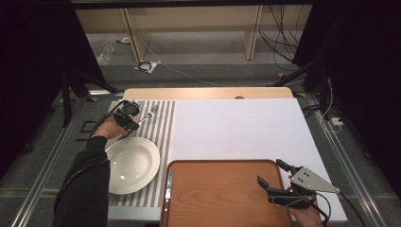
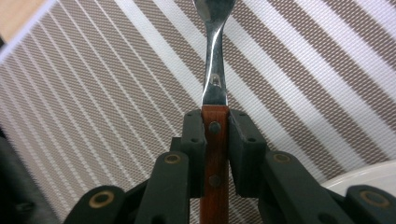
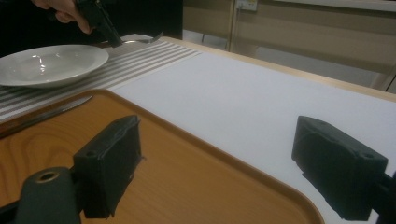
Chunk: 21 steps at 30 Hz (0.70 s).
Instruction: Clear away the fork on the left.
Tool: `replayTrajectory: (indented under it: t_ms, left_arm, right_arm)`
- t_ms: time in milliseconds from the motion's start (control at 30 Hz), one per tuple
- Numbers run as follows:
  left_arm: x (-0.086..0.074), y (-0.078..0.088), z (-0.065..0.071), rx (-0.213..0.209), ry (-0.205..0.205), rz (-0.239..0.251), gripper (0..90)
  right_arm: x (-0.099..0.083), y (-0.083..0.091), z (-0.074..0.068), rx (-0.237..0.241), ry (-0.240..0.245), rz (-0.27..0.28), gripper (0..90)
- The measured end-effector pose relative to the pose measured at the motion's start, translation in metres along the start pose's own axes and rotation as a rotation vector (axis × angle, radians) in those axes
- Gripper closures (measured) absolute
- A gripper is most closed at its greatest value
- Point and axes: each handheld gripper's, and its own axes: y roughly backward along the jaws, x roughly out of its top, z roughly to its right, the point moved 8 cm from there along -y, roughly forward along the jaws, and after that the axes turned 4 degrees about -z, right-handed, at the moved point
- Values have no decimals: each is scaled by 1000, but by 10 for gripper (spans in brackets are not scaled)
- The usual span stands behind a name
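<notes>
- The left gripper (image 1: 133, 122) is closed on the wooden handle of a metal fork (image 2: 215, 135); in the left gripper view its two black fingers (image 2: 194, 140) press the riveted handle from both sides, near where the wood meets the steel neck.
- The fork's steel neck runs straight out beyond the fingertips, over a brown-and-white striped cloth placemat (image 2: 93, 93); in the high view its tines (image 1: 152, 111) lie ahead of the fingers, toward the far edge of the placemat.
- A round white shallow ceramic plate (image 1: 133, 163) sits on the placemat, just behind and beside the left fingers; its rim (image 2: 369, 175) shows at the lower right of the left gripper view.
- The right gripper (image 1: 275, 176) is wide open and holds nothing; its two black finger pads (image 3: 114, 161) stand well apart.
- Below and between the right fingers lies the near right corner of a rectangular brown wooden tray (image 1: 222, 194) with rounded rim.
- A metal table knife (image 1: 169, 185) lies along the tray's left edge, well away from the right fingers.
- A white sheet covering the table (image 1: 236, 127) stretches out beyond the right fingertips.
</notes>
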Motion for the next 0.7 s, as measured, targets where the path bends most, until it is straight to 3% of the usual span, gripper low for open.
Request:
replayTrajectory:
  t_ms: [500,700]
  left_arm:
    - [-9,21,-7,27,6,-3,773]
    - [-12,35,0,4,26,11,773]
  right_arm:
    - [-1,0,-1,-2,4,-8,165]
    - [0,0,0,-2,3,-5,165]
